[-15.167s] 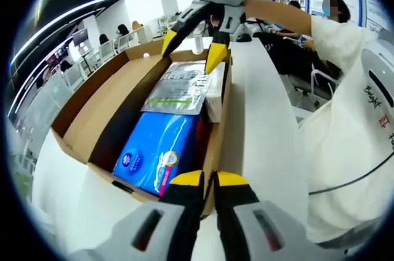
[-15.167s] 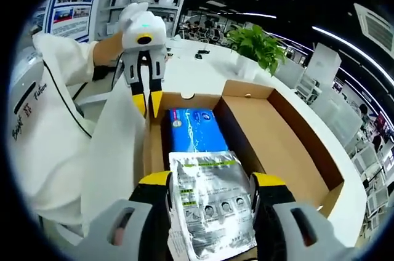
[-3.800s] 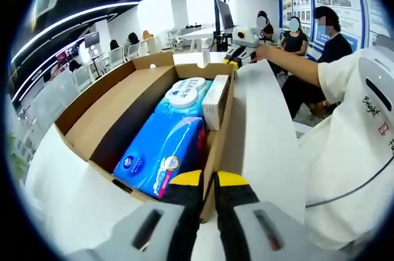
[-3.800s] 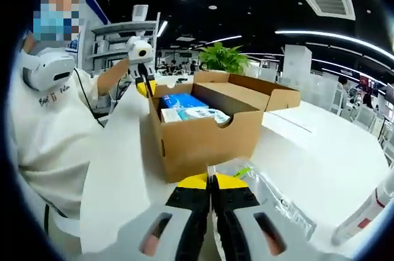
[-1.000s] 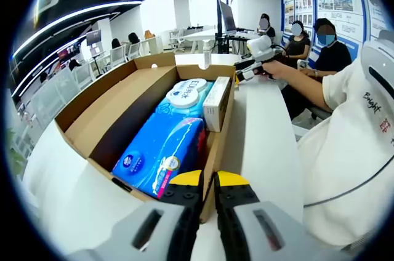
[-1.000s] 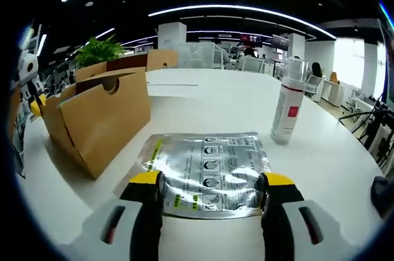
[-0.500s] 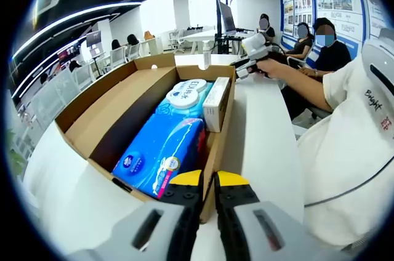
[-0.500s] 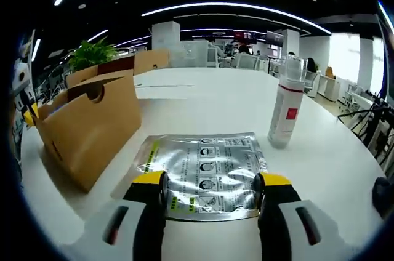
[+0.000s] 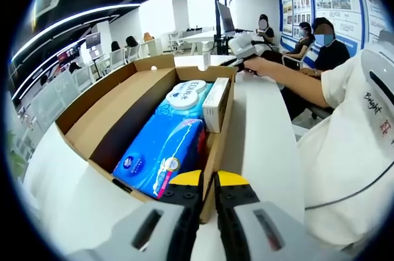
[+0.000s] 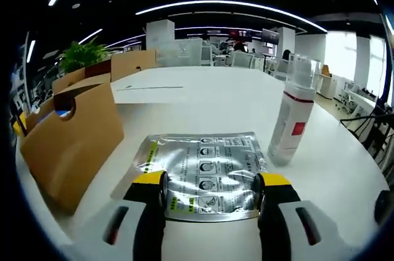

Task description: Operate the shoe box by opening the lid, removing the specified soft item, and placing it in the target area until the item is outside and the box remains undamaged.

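The open cardboard shoe box holds a blue tissue pack, a round-lidded wipes pack and a small white carton. My left gripper is shut on the box's near wall. At the box's far end a person's hand holds my right gripper. In the right gripper view the silver foil pouch lies flat on the white table. My right gripper stands open, one jaw at each side of the pouch's near edge. The shoe box stands to the left of it.
A clear spray bottle with a red label stands upright to the right of the pouch. A potted plant is behind the box. A person's arm and white shirt are on the right of the left gripper view. Seated people are at the back.
The right gripper view has swung so the box sits further left and the bottle looms nearer; the pouch stays between the open jaws. The left gripper holds still.
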